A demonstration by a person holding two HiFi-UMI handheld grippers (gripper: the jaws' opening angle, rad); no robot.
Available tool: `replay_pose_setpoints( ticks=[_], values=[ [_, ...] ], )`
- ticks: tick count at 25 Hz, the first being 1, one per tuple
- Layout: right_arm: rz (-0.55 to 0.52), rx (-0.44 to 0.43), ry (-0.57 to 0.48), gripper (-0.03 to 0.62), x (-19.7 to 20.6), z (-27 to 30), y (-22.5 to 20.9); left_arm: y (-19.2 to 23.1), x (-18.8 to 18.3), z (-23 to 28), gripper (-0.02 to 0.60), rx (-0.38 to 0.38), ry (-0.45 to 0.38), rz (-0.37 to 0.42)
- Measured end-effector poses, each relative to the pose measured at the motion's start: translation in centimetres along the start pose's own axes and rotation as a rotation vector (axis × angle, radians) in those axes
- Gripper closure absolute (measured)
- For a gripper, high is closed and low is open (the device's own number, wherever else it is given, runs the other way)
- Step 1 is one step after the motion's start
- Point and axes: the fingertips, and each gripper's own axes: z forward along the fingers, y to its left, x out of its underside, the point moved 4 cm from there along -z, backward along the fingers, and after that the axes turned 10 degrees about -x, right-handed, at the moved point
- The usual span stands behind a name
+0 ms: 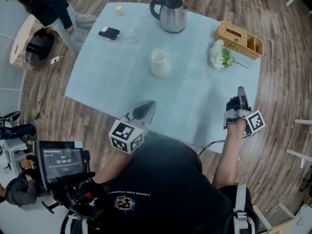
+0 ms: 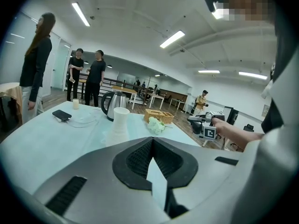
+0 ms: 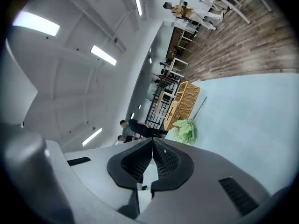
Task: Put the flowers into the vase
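L gripper (image 1: 146, 107): nearest, over the desk's (image 1: 107, 89) near edge, aimed at the vase (image 1: 160, 63). Jaws closed tip to tip, nothing btw them.
R gripper (image 1: 241, 93): at the near right corner, rolled to one side, aimed toward the flowers (image 1: 219, 56). Jaws pressed together, empty.
Vase: white, upright, mid-desk, narrow mouth. Looks light, prob tips if knocked.
Flowers: small white-green bunch lying flat on the desk, far right, just beside a wicker basket (image 1: 239, 39), well apart from the vase.
Axis: long axis runs along the thin stem, approx across the desk. Heads point left toward the vase; stem end points right & a bit nearer, to the desk's right edge.
Handling: light, w/ soft heads that would crush. Stem is thin but prob stiff enough to carry the bunch.
Grip pt: bare stem just behind the heads, jaws opened first & set across it. Stem lies flat on the cloth, so it's a shallow pinch & could slip.
Kettle (image 1: 170, 14): farthest, out of the way.
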Motion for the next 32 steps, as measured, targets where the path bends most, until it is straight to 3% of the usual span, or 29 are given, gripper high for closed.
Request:
replay_pose_setpoints(
  ticks=[9,19,24,32],
  values=[
    [0.153,0.017,-0.117,0.574,-2.4,8.5,-6.0,3.6,-1.3,4.4,0.574,-0.027,0.063,-0.02],
    [0.263,0.008,-0.236,0.572,-3.7,9.9,-10.9,4.1,-0.8,3.9,0.574,-0.038,0.077,-0.016],
    [0.322,-0.001,-0.246,0.567,-3.5,10.7,-13.3,4.0,-0.7,3.5,0.574,-0.039,0.093,-0.022],
    [0.385,-0.034,-0.257,0.493,-3.2,11.4,-14.7,3.8,-0.3,3.1,0.574,-0.047,0.119,-0.028]
  ],
)
